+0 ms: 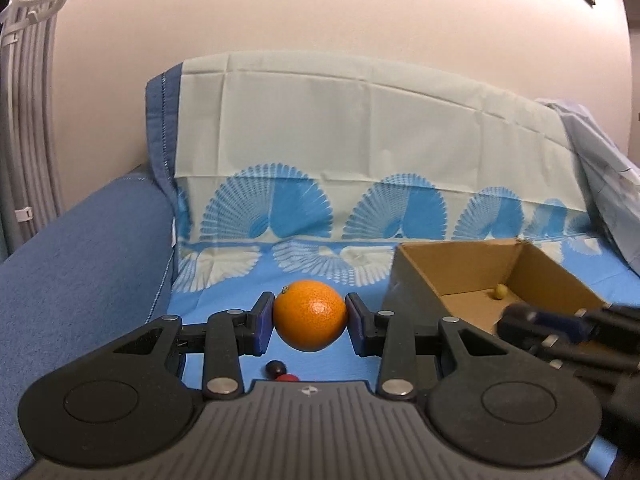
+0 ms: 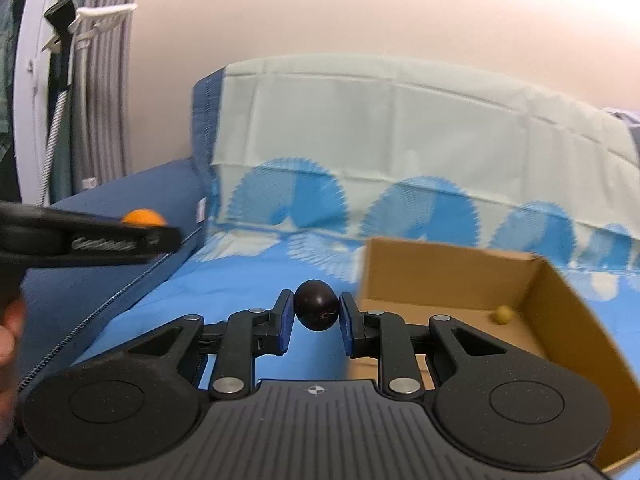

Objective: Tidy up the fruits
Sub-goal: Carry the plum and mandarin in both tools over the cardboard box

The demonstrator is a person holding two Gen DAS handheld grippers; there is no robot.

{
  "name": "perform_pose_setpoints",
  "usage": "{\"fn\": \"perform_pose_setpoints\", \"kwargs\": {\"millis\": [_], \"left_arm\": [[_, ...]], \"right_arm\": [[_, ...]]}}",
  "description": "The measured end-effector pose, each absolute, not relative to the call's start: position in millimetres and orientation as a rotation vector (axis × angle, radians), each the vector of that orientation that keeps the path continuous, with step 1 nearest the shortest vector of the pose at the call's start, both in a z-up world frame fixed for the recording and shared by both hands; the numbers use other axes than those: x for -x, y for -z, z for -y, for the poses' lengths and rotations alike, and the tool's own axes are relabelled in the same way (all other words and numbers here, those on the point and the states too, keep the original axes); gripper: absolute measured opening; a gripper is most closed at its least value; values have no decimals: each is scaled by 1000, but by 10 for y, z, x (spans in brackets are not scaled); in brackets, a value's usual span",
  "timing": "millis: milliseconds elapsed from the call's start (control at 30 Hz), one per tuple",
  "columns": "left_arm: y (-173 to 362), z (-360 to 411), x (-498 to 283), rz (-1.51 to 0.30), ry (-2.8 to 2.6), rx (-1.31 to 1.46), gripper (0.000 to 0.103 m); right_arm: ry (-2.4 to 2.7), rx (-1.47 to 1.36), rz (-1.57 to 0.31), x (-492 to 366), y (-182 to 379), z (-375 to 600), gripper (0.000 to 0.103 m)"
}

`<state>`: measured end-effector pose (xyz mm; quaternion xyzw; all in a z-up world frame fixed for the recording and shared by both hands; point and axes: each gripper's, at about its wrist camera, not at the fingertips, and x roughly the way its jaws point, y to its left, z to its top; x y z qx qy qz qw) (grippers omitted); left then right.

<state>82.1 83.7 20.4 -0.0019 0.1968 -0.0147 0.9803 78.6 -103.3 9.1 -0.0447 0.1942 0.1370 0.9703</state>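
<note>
Now, step: both hands are carrying fruit toward the cardboard box (image 1: 472,276) on the sofa.
Left gripper (image 1: 309,320): jaws clamping an orange (image 1: 309,315).
Right gripper (image 2: 315,312): jaws pinching a dark round fruit (image 2: 315,311), possibly a plum.
Next: lowering each over the box, then releasing.

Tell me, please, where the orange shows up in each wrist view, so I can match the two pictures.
Left wrist view: the orange sits centre frame, clamped in the left gripper.
Right wrist view: only its top peeks out at far left, above the left gripper's side.
Shared landmark: the cardboard box holding one small yellow fruit.
</note>
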Motion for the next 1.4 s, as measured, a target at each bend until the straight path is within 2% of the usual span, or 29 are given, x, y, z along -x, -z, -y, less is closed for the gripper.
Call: {"fn": "perform_pose_setpoints", "kwargs": {"millis": [300,400,533,933,1400], "left_arm": [[-216,-618,-753,-383,91,27,42],[-197,-473,-755,-383,118,13,42],[-135,-259,-799,-391,150,-17,42],[50,-72,-954,-433,184,-31,42],[140,117,-961,-383,275,-7,42]], "right_arm": [[-181,86,-294,-754,-525,2034,25],[-143,115,-291,-796,-510,2361,25],[-77,7,-310,-849,-435,2714,25],[-13,74,-330,-791,-281,2979,25],[15,109,-362,-840,-140,2996,25]]}}
